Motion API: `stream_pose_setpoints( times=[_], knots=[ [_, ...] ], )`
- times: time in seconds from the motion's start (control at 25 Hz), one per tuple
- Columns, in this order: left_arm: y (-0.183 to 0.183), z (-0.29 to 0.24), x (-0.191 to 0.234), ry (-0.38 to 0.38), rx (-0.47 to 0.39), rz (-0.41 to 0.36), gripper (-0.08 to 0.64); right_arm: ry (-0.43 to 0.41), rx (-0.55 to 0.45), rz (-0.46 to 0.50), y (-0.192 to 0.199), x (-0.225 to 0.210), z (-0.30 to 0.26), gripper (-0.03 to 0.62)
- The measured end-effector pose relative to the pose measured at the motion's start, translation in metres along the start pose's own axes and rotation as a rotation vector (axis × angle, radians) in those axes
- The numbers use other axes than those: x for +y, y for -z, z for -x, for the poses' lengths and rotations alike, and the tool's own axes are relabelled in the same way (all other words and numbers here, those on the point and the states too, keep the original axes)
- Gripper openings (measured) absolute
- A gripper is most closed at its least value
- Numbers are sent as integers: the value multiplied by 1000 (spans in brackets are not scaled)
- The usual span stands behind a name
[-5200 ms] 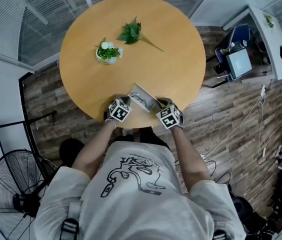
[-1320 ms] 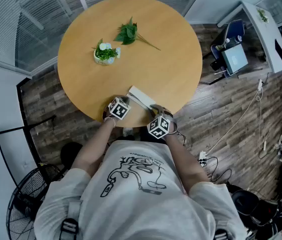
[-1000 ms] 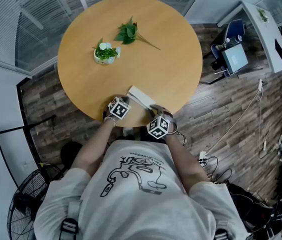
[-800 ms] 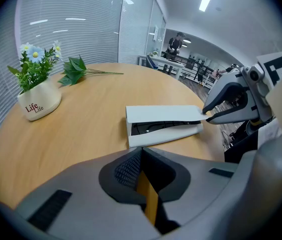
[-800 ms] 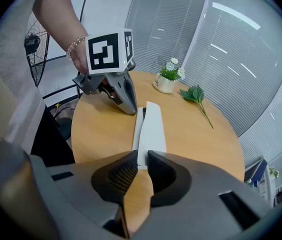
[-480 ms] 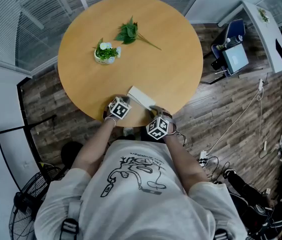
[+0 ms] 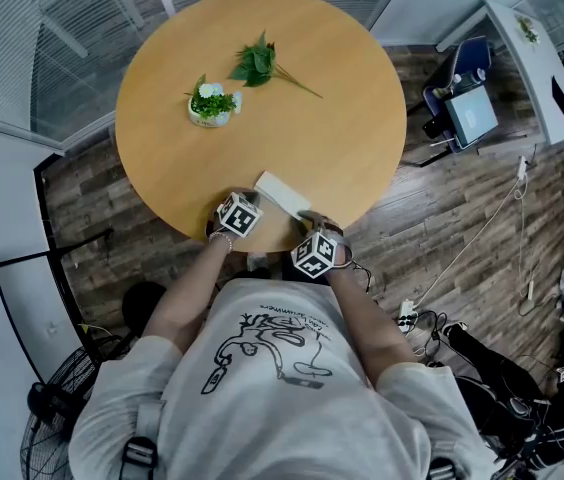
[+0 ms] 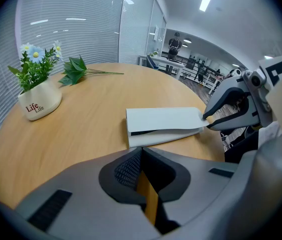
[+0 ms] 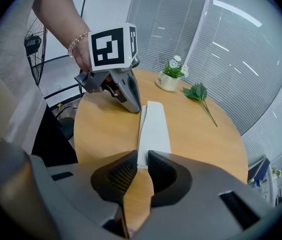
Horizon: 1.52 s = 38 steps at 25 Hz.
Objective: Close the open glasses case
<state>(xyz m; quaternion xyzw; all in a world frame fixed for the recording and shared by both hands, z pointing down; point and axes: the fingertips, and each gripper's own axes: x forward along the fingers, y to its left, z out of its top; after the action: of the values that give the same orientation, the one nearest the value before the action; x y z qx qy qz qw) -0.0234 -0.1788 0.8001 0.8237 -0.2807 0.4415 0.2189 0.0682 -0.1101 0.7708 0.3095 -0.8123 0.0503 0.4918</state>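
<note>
Lying at the 6 o'clock edge of the round wooden table (image 7: 332,118), the white glasses case (image 7: 280,193) (image 8: 163,124) (image 9: 153,129) has its lid lowered almost flat onto its base. In the left gripper view only a thin dark slit shows between the two along the long side.

The right gripper (image 7: 307,220) (image 8: 206,121) meets the case from 5 o'clock. Its jaws stand a narrow gap apart, pinched on the near end of the case, one finger above the lid and one below the base.

The left gripper (image 7: 245,206) (image 9: 132,106) sits just beside the case at its 8 o'clock. Its jaws are pressed together with nothing between them.

Farther out, a small white pot of flowers (image 7: 210,108) (image 8: 38,96) (image 9: 170,79) stands upright at the table's 10 o'clock. A loose leafy sprig (image 7: 257,65) (image 8: 78,70) (image 9: 198,93) lies flat near 12 o'clock, well apart from the case.
</note>
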Motion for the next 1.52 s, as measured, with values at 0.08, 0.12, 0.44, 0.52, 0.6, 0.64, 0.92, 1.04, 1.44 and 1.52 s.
stream_pose_setpoints(
  times=[0.08, 0.12, 0.44, 0.52, 0.6, 0.64, 0.92, 1.04, 1.44, 1.52],
  knots=[
    [0, 0, 0, 0, -1, 0, 20, -3, 3, 0, 1, 1, 0, 75],
    [0, 0, 0, 0, 0, 0, 20, -5, 4, 0, 1, 2, -1, 75],
    [2, -3, 2, -4, 5, 4, 20, -27, 20, -14, 3, 5, -5, 71],
    [4, -1, 1, 2, 11, 7, 20, -29, 22, -20, 3, 7, -6, 69],
    [2, 0, 1, 4, 0, 7, 20, -36, 26, -23, 3, 8, -7, 69],
    [1, 0, 1, 4, -5, 8, 20, -42, 27, -26, 3, 8, -7, 70],
    [8, -4, 7, -1, -20, 46, 20, -73, 31, -56, 3, 8, -8, 75],
    [5, 1, 3, 7, -16, 59, 20, -78, 21, -88, 1, 6, -4, 75],
    [4, 18, 1, -9, -82, 97, 20, -62, -39, -189, -9, -16, 9, 63],
    [3, 23, 0, -11, -99, 105, 20, -54, -54, -209, -11, -22, 13, 60]
  ],
)
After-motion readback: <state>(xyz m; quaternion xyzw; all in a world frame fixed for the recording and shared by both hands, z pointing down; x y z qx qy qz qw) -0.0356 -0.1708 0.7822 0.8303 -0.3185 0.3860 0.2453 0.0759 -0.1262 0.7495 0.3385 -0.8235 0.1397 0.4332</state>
